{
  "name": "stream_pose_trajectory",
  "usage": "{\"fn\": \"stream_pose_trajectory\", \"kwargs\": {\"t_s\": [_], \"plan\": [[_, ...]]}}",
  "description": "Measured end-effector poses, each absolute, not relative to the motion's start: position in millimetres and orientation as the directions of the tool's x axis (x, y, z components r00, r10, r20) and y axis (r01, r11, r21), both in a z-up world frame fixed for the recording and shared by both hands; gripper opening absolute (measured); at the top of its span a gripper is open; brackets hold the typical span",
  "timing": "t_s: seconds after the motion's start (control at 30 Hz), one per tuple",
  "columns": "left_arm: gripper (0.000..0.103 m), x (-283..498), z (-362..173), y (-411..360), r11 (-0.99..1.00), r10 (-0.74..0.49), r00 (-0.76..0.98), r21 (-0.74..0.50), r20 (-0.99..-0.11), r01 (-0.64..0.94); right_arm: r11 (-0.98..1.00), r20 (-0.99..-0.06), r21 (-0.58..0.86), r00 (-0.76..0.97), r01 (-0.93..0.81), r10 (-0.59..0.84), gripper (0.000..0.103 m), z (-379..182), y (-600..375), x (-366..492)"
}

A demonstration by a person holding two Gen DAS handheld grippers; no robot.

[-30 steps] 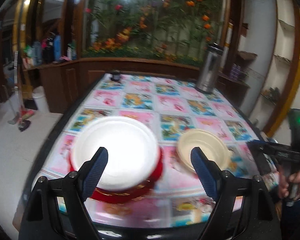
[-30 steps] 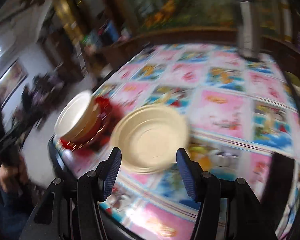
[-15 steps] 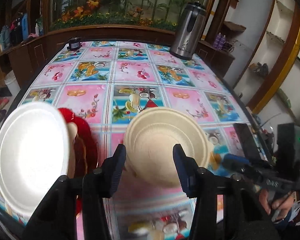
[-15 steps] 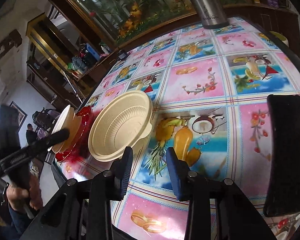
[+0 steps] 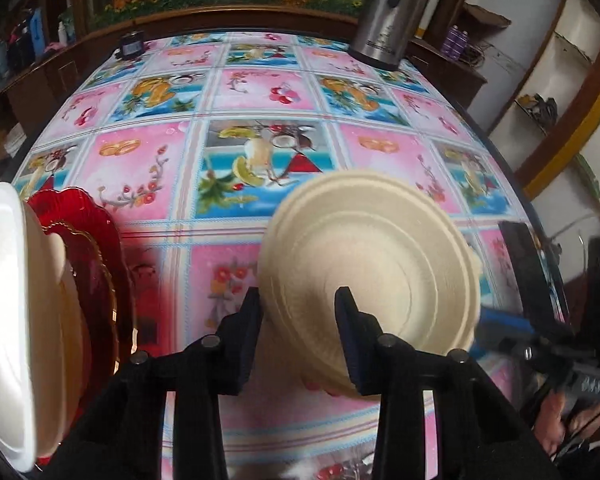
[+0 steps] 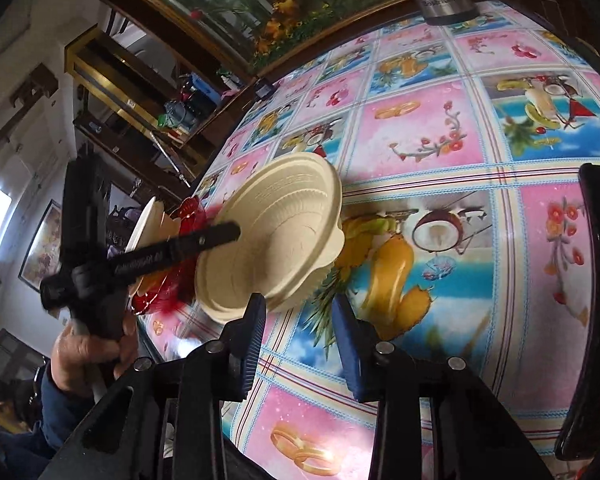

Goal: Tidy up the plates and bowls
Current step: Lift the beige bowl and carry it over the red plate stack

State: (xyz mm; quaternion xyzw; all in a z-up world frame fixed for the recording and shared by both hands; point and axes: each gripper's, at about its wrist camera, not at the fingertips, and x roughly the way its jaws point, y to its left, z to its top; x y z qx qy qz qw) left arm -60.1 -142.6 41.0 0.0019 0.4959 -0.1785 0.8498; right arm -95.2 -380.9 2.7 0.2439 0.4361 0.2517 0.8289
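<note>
A cream bowl (image 5: pixel 380 256) stands on the flowered tablecloth (image 5: pixel 140 160), seemingly nested on a second one. My left gripper (image 5: pixel 298 312) straddles its near-left rim, one finger outside, the other inside. Its jaws are closing, and the pads do not clearly clamp the rim. From the right wrist view, the left gripper (image 6: pixel 220 236) reaches over the bowl (image 6: pixel 276 232). My right gripper (image 6: pixel 300 320) stands partly open just short of the bowl's edge, holding nothing. To the left, a red plate (image 5: pixel 96 248) carries a beige dish and a white plate (image 5: pixel 4 300).
A steel thermos jug (image 5: pixel 388 16) stands at the table's far right. A black flat device (image 6: pixel 596 320) lies near the right edge. A small black object (image 5: pixel 131 44) sits at the far left corner. A person's hand (image 6: pixel 88 352) holds the left gripper's handle.
My left gripper moved right and down, from over the white plate to the cream bowl's rim, and its jaws narrowed. The right gripper sank toward the table and narrowed early on.
</note>
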Motion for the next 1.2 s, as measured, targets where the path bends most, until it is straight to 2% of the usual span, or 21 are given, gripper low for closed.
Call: {"fn": "stream_pose_trajectory", "kwargs": {"t_s": [0.1,0.43,0.5,0.53,0.6,0.63,0.77,1.03,1.07,1.13,1.17,1.2], "plan": [[0.036,-62.9,45.0,-145.8,0.926,-0.331,0.444,-0.197,-0.832,0.321,0.788,-0.626,0.592,0.521,-0.167,0.580,0.034,5.2,-390.0,-93.9],[0.039,-47.9,38.2,-149.4,0.914,-0.320,0.456,-0.144,-0.830,0.379,0.812,-0.653,0.582,0.568,-0.045,0.500,0.034,9.5,-400.9,-81.5],[0.038,-45.6,38.2,-148.7,0.914,-0.317,0.470,-0.131,-0.824,0.385,0.811,-0.656,0.585,0.573,-0.027,0.492,0.034,9.9,-396.5,-78.6],[0.035,-46.1,39.0,-148.9,0.910,-0.322,0.477,-0.129,-0.818,0.394,0.815,-0.658,0.579,0.583,-0.012,0.476,0.034,11.0,-394.1,-77.9],[0.033,-47.3,39.4,-149.2,0.906,-0.327,0.486,-0.123,-0.811,0.405,0.832,-0.671,0.555,0.591,0.002,0.447,0.023,12.5,-390.8,-77.2],[0.033,-48.1,39.5,-147.7,0.903,-0.341,0.484,-0.137,-0.806,0.407,0.830,-0.675,0.557,0.588,0.011,0.446,0.022,12.9,-390.5,-77.1],[0.033,-45.8,34.0,-141.8,0.899,-0.367,0.474,-0.176,-0.800,0.400,0.844,-0.681,0.535,0.611,0.041,0.402,0.022,24.7,-391.5,-84.5],[0.034,-43.8,29.5,-143.5,0.900,-0.365,0.472,-0.174,-0.802,0.400,0.815,-0.673,0.579,0.582,0.030,0.457,0.023,21.5,-388.6,-73.3],[0.034,-43.7,28.1,-143.5,0.900,-0.363,0.470,-0.172,-0.805,0.400,0.809,-0.673,0.587,0.574,0.030,0.467,0.027,17.3,-386.7,-69.2],[0.033,-45.6,24.7,-145.4,0.897,-0.366,0.466,-0.173,-0.806,0.406,0.799,-0.664,0.600,0.575,0.027,0.479,0.027,13.0,-384.3,-64.1],[0.033,-47.5,24.6,-146.4,0.895,-0.371,0.468,-0.174,-0.802,0.412,0.803,-0.663,0.595,0.578,0.023,0.475,0.026,13.0,-382.5,-63.1],[0.033,-49.9,25.0,-147.8,0.895,-0.369,0.475,-0.167,-0.799,0.414,0.805,-0.661,0.593,0.584,0.021,0.472,0.017,14.0,-381.2,-63.9]]}}
